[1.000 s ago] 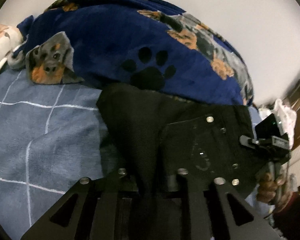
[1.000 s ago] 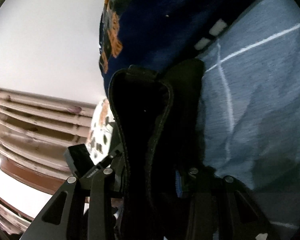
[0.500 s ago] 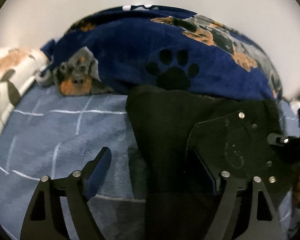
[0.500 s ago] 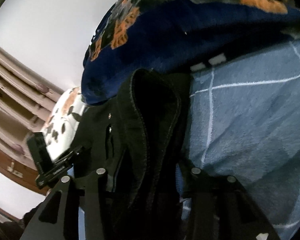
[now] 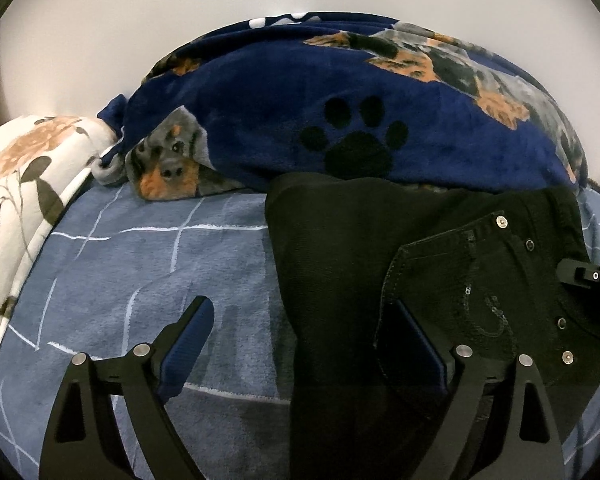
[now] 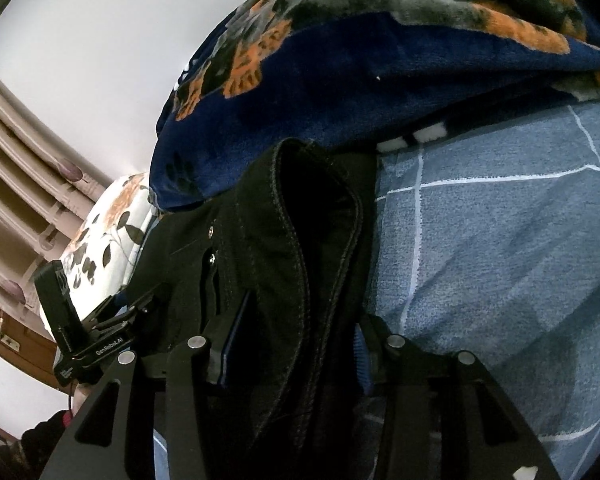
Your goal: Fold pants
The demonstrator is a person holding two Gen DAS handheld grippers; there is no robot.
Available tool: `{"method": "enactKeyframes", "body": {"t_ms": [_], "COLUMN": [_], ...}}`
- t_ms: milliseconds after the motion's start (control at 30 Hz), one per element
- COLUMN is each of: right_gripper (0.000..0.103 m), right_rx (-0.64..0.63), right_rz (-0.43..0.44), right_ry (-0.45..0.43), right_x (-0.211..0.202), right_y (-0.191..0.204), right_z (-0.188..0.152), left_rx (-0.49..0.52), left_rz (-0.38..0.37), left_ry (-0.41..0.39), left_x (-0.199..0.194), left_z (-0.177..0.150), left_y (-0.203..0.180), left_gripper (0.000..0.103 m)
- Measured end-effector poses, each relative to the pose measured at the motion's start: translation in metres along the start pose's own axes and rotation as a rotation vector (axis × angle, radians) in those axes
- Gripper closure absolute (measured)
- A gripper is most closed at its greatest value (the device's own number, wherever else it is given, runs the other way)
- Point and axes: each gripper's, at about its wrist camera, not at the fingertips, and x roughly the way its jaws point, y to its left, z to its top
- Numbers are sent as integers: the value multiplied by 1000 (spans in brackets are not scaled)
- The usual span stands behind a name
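Observation:
Black pants (image 5: 380,240) lie on a blue checked bed cover (image 5: 140,272), back pocket (image 5: 460,292) with a sequin pattern facing up. My left gripper (image 5: 300,308) is opening wide. The pants' left folded edge lies between its fingers (image 5: 192,332), and neither pad touches the cloth. In the right wrist view the waistband of the pants (image 6: 292,208) stands bunched up, with my right gripper (image 6: 300,316) shut on it. Cloth fills the gap between its blue pads. The left gripper's body (image 6: 60,312) shows at the left of that view.
A navy blanket (image 5: 340,120) with dog and paw prints is heaped along the far side, touching the pants' far edge. A floral pillow (image 5: 16,168) lies at the left. Wooden furniture (image 6: 4,152) and a white wall stand behind. Bare bed cover (image 6: 500,260) spreads to the right of the pants.
My left gripper has let go of the pants fold and opened wide, tipping up a little. My right gripper has rolled while keeping hold of the waistband.

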Motion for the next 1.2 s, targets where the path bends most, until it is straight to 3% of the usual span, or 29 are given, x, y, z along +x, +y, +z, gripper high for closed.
{"method": "enactKeyframes", "body": {"t_ms": [133, 200, 400, 1200], "right_gripper": [62, 62, 61, 60], "right_rx": [-1, -2, -6, -6], "right_rz": [-2, -3, -1, 2], "right_ry": [-3, -4, -3, -6], "right_x": [-1, 0, 1, 2], "right_y": [-1, 1, 2, 1], "right_z": [-1, 0, 1, 2], "left_rx": [-8, -8, 55, 61], "left_rz": [-11, -57, -94, -100], "left_ry": [2, 14, 10, 6], "left_x": [1, 4, 3, 4], "left_z": [0, 0, -3, -4], "left_y": [1, 0, -14, -13], "left_gripper": [14, 33, 58, 60]}}
